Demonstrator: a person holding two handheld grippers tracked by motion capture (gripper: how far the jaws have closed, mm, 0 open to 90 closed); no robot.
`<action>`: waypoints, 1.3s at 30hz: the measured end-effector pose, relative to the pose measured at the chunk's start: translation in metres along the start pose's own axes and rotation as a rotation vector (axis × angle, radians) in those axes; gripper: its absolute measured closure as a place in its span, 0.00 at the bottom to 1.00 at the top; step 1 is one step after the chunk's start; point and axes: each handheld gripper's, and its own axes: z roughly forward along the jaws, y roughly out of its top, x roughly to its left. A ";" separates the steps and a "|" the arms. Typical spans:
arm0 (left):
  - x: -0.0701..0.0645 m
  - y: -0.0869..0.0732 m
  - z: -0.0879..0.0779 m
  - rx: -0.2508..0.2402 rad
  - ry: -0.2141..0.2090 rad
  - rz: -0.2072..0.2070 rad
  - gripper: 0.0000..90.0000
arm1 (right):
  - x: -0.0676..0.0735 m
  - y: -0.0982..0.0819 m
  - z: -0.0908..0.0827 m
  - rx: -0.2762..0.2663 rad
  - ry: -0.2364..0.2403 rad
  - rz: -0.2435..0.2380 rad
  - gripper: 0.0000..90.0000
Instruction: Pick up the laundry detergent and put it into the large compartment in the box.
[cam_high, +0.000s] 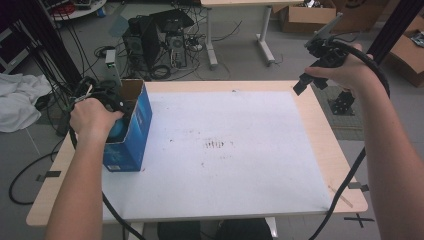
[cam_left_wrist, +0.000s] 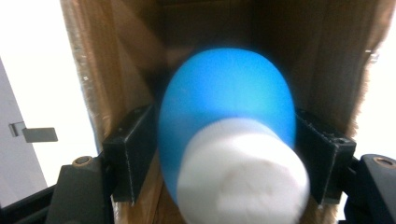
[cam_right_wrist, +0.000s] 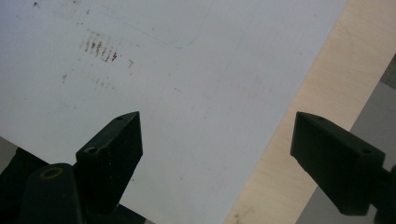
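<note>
In the high view, a blue cardboard box (cam_high: 131, 131) lies on its side at the left edge of the tabletop (cam_high: 320, 145), its open brown mouth turned toward the person's left hand (cam_high: 93, 119). The left hand-held gripper (cam_high: 114, 111) is at that mouth, and a patch of bright blue, a blue ball-shaped object (cam_high: 119, 129), shows just under the hand against the box wall. A white sheet (cam_high: 225, 150) covers most of the tabletop and carries nothing else but a few dark scuff marks. The right hand-held gripper (cam_high: 320, 60) is held high over the far right corner, well apart from the box. Judging from this, the work with the ball at the box is in its middle: the ball is gripped and sits at the box opening, but neither fully stowed nor set out on the sheet.

In the left gripper view, the two black jaws press against either side of the blue ball-shaped object (cam_left_wrist: 227, 126), with a white cylindrical end (cam_left_wrist: 243, 175) pointing toward the camera. Brown box walls (cam_left_wrist: 116, 56) surround it closely, so the ball seems to be inside the box, though the blur makes the depth hard to judge.

In the right gripper view, the right hand-held gripper (cam_right_wrist: 217, 154) has its jaws spread wide with nothing between them, hanging above the white sheet (cam_right_wrist: 187, 70) and the bare wooden edge of the tabletop (cam_right_wrist: 299, 93).
</note>
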 end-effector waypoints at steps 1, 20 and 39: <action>0.000 0.000 -0.002 -0.004 0.006 0.007 0.32 | 0.000 0.000 0.000 -0.001 0.000 0.001 0.19; -0.022 -0.014 -0.058 -0.071 0.033 0.082 0.21 | 0.003 -0.001 -0.002 -0.003 0.003 -0.005 0.19; -0.136 -0.025 -0.075 -0.125 0.007 0.383 0.09 | 0.011 0.001 -0.006 -0.004 -0.001 -0.017 0.19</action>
